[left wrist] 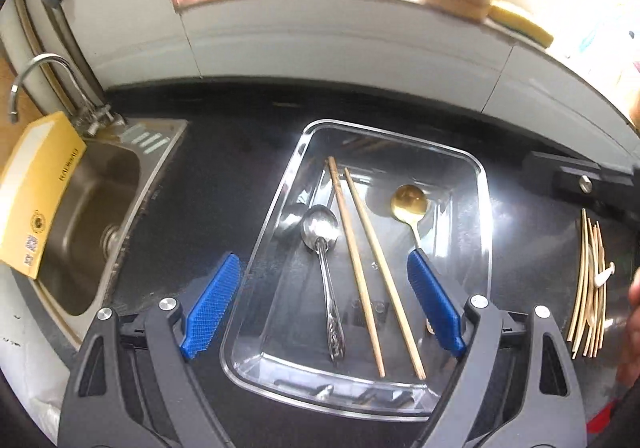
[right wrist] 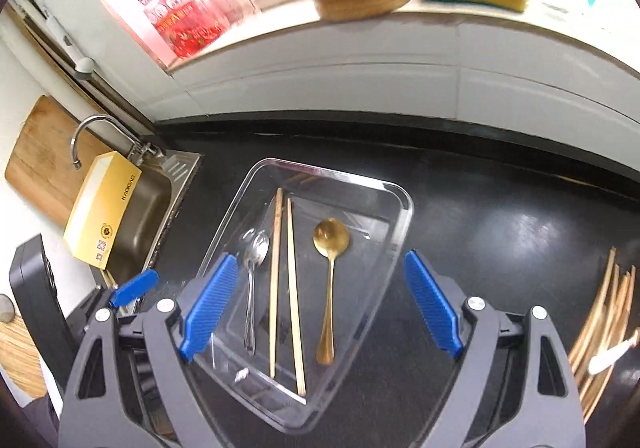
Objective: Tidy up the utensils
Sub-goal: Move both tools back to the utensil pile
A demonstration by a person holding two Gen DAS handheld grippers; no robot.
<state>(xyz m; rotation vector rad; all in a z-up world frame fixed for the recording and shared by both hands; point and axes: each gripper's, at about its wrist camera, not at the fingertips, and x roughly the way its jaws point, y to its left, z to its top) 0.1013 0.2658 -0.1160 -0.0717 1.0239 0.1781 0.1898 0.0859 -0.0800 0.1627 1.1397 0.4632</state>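
Hovering with jaws apart, gripping nothing: left tool (left wrist: 324,308) and right tool (right wrist: 322,308), above clear tray (right wrist: 400,204) holding spoons and chopsticks (right wrist: 294,288).

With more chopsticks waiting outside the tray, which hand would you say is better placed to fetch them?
Probably the right. The loose chopsticks lie just right of the right tool, which is open and empty. The left tool, also open, hangs over the clear tray, farther from them.
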